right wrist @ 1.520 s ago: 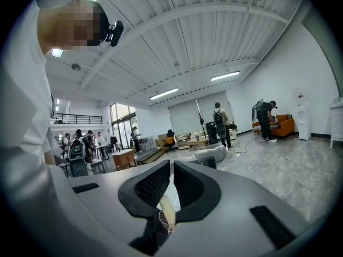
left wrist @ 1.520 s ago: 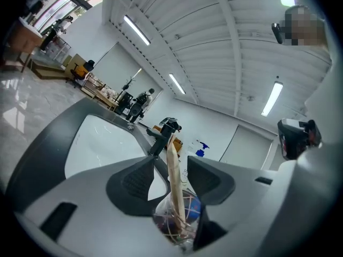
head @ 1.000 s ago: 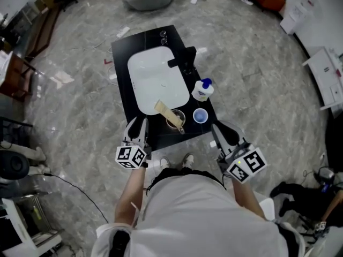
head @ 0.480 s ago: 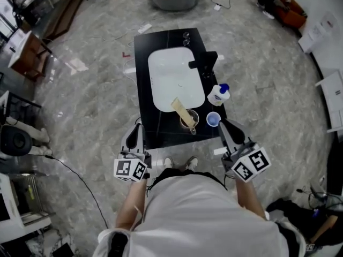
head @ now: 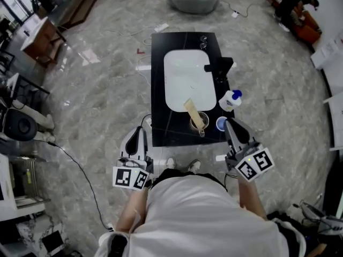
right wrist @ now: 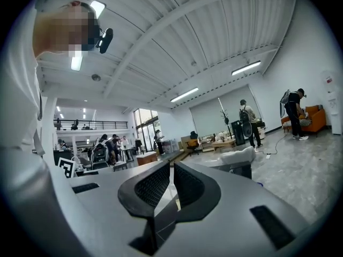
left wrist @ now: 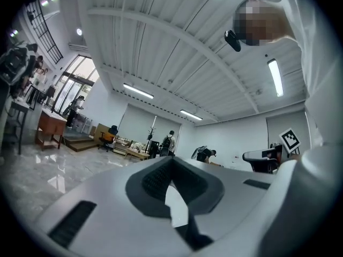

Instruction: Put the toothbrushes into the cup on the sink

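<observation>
- A white sink basin (head: 187, 82) sat in a black counter (head: 161, 116), with a black faucet (head: 218, 67) at its right.
- The brown cup (head: 197, 124) stood at the basin's near right corner, and a tan toothbrush (head: 193, 111) leaned out of it.
- A blue cup (head: 221, 123) and a blue-capped white bottle (head: 230, 99) stood right of the basin.
- The left gripper (head: 137, 130) was clenched and empty, near and left of the basin.
- The right gripper (head: 229, 123) was pinched closed on nothing, beside the blue cup.
- Both grippers bore black-and-white square markers.
</observation>
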